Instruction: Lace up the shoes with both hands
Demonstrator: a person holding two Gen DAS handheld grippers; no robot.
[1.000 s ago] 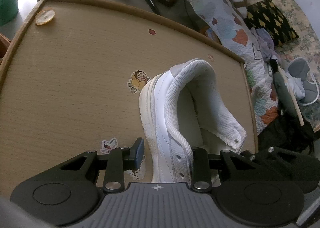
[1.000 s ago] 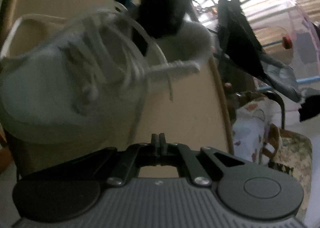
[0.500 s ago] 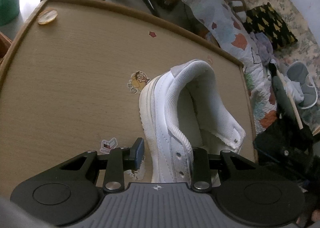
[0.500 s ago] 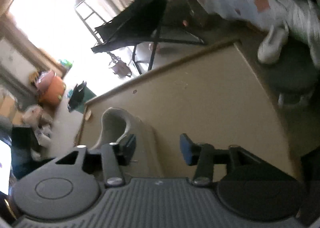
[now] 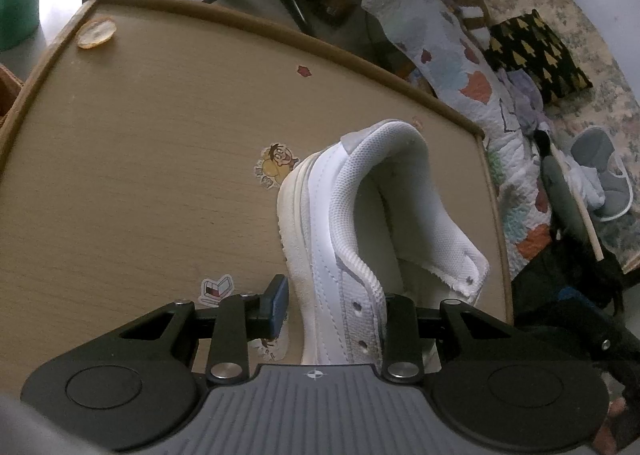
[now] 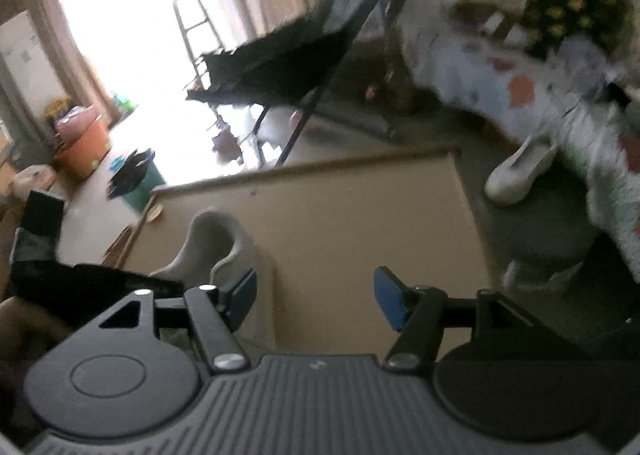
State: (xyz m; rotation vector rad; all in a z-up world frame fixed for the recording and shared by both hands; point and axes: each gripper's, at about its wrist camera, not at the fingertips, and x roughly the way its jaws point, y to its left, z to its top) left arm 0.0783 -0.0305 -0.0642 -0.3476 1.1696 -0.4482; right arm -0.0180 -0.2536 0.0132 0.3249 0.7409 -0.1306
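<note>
Two claws: I'm gripping the shoe (image 5: 352,223) wall with my left claw (image 5: 332,307) on the counter (image 5: 140,175); my right claw (image 6: 316,299) is opening, empty.

- Left gripper (image 5: 334,309): its two fingers straddle the side wall of the shoe, one outside by the sole, one inside the opening, pressed on it.
- White shoe (image 5: 360,215): heel away from the camera, empty eyelets showing.
- Table (image 5: 140,155): wood-patterned top with cartoon stickers (image 5: 276,167).
- Patterned quilt (image 5: 448,55) beyond the table edge.

Two white shoes (image 6: 520,171), one table (image 5: 140,175)
</note>
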